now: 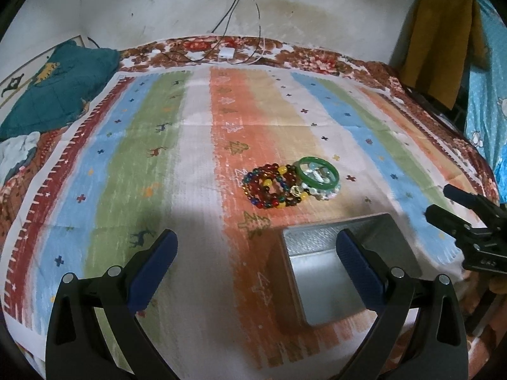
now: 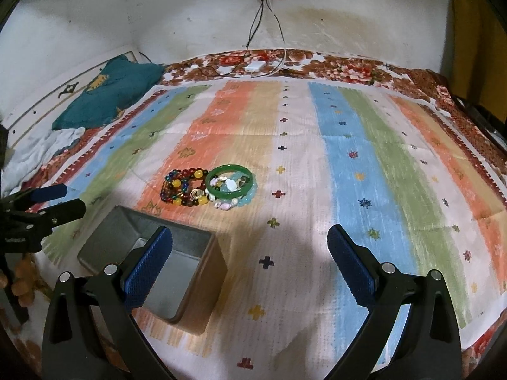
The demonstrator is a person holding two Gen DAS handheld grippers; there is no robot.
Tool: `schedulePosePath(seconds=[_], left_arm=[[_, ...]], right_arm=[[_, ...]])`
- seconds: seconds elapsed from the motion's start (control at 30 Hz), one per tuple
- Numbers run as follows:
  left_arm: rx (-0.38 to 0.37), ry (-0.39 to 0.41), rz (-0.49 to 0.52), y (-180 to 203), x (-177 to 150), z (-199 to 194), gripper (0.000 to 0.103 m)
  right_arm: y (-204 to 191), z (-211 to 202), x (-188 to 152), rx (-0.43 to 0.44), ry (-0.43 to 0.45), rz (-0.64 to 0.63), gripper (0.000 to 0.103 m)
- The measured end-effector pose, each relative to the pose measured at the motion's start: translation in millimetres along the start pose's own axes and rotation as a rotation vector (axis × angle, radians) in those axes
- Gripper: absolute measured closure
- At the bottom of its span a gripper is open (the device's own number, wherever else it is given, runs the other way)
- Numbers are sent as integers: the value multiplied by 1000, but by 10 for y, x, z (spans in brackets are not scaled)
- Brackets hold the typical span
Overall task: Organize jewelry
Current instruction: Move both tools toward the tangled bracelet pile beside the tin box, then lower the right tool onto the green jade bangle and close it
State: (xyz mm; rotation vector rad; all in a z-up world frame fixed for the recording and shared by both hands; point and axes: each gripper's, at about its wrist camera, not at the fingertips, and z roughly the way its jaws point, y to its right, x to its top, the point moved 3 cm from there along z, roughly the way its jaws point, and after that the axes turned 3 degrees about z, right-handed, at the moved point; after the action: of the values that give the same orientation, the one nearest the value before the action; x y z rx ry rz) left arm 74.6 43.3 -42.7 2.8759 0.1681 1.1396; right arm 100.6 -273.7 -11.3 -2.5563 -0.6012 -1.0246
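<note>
The left tool (image 1: 255,247) hangs over the bed with its two blue fingers spread wide apart, and it has nothing in them. Just ahead of it, a little to its right side, sits the gray box (image 1: 329,272), open on top and with nothing inside that I can see. Farther ahead of the box lies the little pile of jewelry on the striped cloth (image 1: 196,158). In the pile is a beaded bracelet (image 1: 272,186) with red, yellow and blue beads, and touching it on the right is a green bangle (image 1: 318,172) lying on top of some pale beads and shells. The right tool (image 2: 250,247) is also spread wide and holds nothing. For this tool the box (image 2: 152,262) is close on its left side, partly behind its left finger, and the pile (image 2: 209,188) is ahead and a bit left. So I think the job has hardly begun. No piece is in the box yet, and all of it is left to pick up, one piece at a time.
</note>
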Motion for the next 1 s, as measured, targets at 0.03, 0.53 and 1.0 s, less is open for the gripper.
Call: schedulePosePath(seconds=[0.03, 0.53, 1.0], left_arm=[[3, -2, 6, 0, 2, 13, 5], [35, -56, 44, -151, 263, 372, 5], [31, -130, 64, -243, 417, 782, 6]], right_arm=[[-1, 12, 13, 0, -1, -2, 4], [7, 342, 293, -5, -21, -33, 4], [50, 709, 449, 4, -87, -28, 4]])
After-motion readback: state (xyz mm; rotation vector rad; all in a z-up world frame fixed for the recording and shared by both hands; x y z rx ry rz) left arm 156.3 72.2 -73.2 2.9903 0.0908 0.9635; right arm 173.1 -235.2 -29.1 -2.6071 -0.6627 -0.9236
